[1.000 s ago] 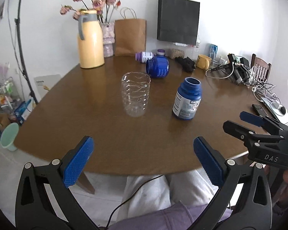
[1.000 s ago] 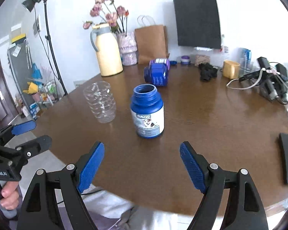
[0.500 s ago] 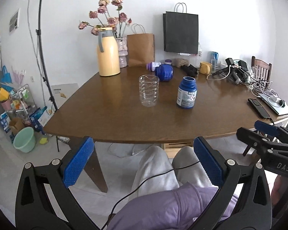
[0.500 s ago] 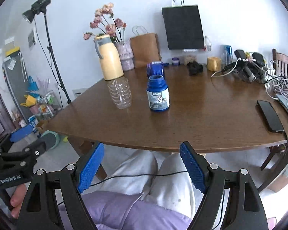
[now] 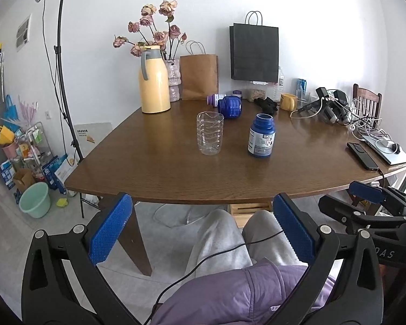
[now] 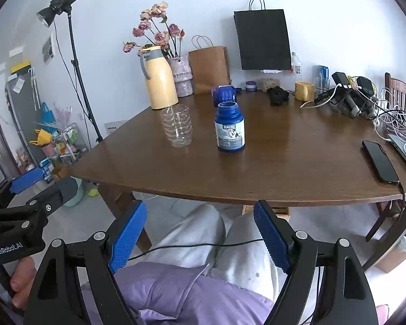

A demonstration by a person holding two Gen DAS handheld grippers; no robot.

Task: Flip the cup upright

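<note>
A clear ribbed plastic cup (image 5: 210,133) (image 6: 177,125) stands upright, mouth up, on the brown wooden table (image 5: 176,170) (image 6: 284,162). To its right stands an open blue jar (image 5: 261,136) (image 6: 229,127) with a white label. My left gripper (image 5: 201,230) is open and empty, held low over the person's lap, well short of the table's front edge. My right gripper (image 6: 200,234) is likewise open with nothing between its blue pads, also back over the lap. Each gripper shows at the edge of the other's view.
At the table's back are a yellow thermos jug (image 5: 152,80), a vase of dried roses (image 5: 173,81), paper bags (image 5: 199,77), a blue jar lying on its side (image 5: 230,106), and a yellow mug (image 5: 288,101). A phone (image 5: 362,155), laptop and cables lie right. A light stand (image 5: 65,94) is left.
Both grippers have drawn back from the table toward the person's lap, staying open. The cup and blue jar stand as before and now look farther away.
</note>
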